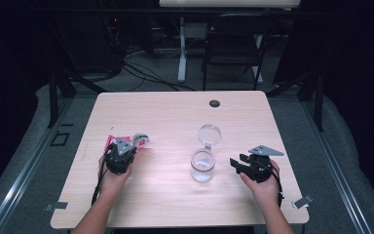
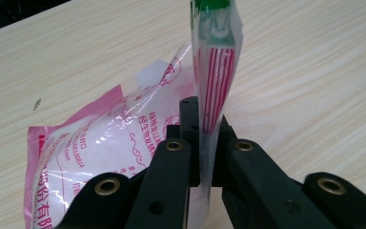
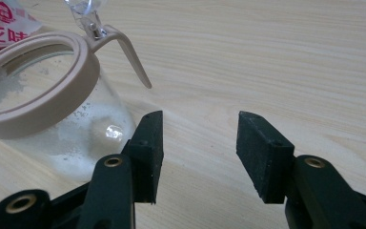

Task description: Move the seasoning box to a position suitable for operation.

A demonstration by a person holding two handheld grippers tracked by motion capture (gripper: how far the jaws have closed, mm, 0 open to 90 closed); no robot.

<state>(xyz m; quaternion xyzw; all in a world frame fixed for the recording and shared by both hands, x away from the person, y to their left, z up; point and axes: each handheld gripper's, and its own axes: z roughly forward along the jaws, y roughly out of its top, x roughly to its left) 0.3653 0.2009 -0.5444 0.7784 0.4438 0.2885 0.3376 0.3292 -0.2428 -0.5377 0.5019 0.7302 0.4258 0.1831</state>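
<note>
**Operator:** Two grippers on the table, one busy. Starting at the left: my left gripper [image 1: 120, 157] has its jaws pinched together on the top edge of the pink-and-clear bag [image 2: 100, 148]. In the left gripper view the striped edge of the film stands up between the pads and the white contents sag toward the table [image 1: 175, 195]. The bag sits at the table's left side, well apart from the jar.

**Observer:** So the grasp is made. Is the bag off the wood yet?

**Operator:** Can't say for sure. The body of it looks to be resting on the surface; I only see the gripped edge raised.

**Observer:** Middle of the table?

**Operator:** Glass jar [image 1: 202, 166], upright, its hinged lid [image 1: 209, 133] swung back and lying open behind it. In the right gripper view there's a dusting of white grains inside, so it's mostly unfilled, I'd judge.

**Observer:** And the right side?

**Operator:** Right gripper [image 1: 238, 164] hovers just beside the jar, jaws apart, nothing between them, pads not touching the glass.

**Observer:** Remaining work?

**Operator:** As I read it: lid open and bag gripped are done. Left to do: carry the bag over, steady the jar, tip the contents in.
</note>
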